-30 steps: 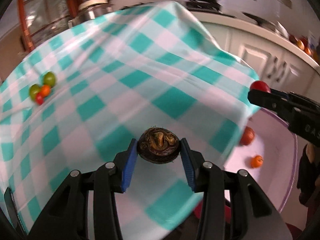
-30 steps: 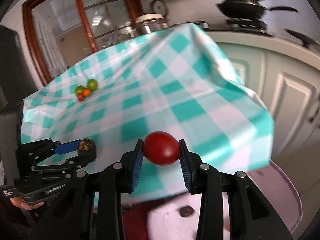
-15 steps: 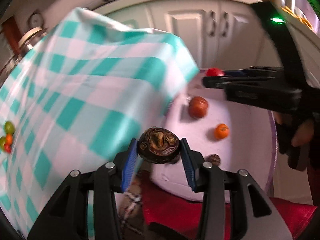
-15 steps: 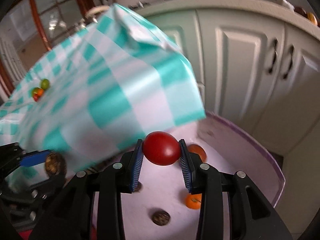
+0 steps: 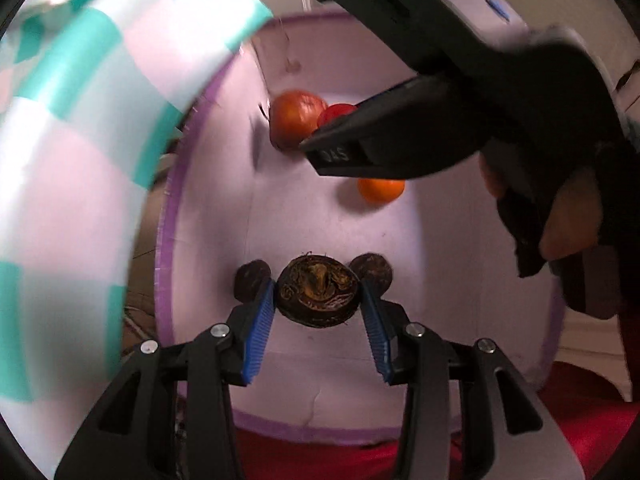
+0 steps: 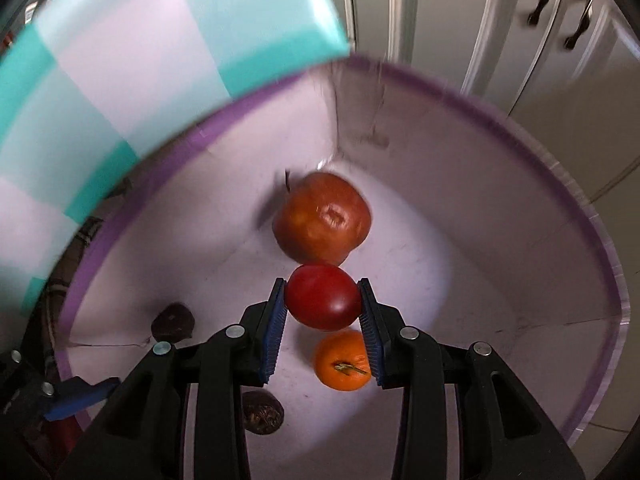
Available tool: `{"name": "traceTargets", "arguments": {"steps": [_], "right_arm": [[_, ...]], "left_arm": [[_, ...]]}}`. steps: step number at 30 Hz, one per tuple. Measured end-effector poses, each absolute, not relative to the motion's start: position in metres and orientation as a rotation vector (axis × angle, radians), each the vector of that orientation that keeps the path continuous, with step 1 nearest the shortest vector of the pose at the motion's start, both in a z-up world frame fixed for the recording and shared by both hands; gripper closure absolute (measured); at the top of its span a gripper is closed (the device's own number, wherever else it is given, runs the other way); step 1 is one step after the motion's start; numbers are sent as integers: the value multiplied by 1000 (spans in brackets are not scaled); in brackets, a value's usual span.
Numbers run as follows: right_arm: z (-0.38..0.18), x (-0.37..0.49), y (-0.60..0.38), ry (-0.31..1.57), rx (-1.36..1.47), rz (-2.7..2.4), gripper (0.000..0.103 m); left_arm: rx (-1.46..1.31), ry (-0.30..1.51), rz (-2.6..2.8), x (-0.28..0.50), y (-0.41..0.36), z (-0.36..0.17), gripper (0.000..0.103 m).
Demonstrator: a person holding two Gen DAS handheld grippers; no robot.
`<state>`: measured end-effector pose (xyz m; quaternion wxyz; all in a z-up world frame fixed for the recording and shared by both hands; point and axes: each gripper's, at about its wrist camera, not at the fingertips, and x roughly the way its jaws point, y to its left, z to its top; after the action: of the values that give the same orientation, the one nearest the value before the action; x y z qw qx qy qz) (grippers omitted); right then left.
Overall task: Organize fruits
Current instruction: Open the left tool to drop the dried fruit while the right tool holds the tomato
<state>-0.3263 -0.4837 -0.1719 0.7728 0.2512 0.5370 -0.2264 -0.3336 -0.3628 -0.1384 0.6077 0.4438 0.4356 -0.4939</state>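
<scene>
My left gripper is shut on a dark brown round fruit and holds it over the white bin with a purple rim. My right gripper is shut on a red tomato, held over the same bin; it also shows in the left wrist view with the tomato. In the bin lie a reddish-brown apple, a small orange and two dark brown fruits.
The teal and white checked tablecloth hangs over the table edge at the left, right beside the bin. White cupboard doors stand behind the bin. A red cloth lies under the bin.
Both grippers have moved off the table and down over the bin, each still holding its fruit. The bin now fills both views and the right gripper is close above the apple.
</scene>
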Motion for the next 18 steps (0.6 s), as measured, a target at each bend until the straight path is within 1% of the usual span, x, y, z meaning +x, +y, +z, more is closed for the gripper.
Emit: {"name": "traceTargets", "arguments": {"steps": [5, 9, 10, 11, 13, 14, 17, 18], "right_arm": [[-196, -323, -483, 1204, 555, -490, 67], [-197, -324, -483, 1192, 565, -492, 65], [-198, -324, -484, 1200, 577, -494, 65], [-197, -324, -486, 1204, 594, -494, 64], [-194, -327, -488, 1195, 615, -497, 49], [-190, -330, -488, 1189, 623, -504, 38], [-172, -338, -487, 1167, 617, -508, 37], [-163, -341, -486, 1162, 599, -519, 37]], "left_arm": [[1037, 1070, -1111, -317, -367, -164, 59], [1003, 1105, -1104, -304, -365, -171, 59], [987, 1106, -1112, -302, -364, -170, 54], [973, 1095, -1117, -306, -364, -167, 43], [939, 1040, -1127, -306, -360, -155, 30], [918, 1007, -1138, -307, -357, -147, 25], [850, 887, -1182, -313, -344, -114, 19], [814, 836, -1204, -314, -337, -99, 19]]}}
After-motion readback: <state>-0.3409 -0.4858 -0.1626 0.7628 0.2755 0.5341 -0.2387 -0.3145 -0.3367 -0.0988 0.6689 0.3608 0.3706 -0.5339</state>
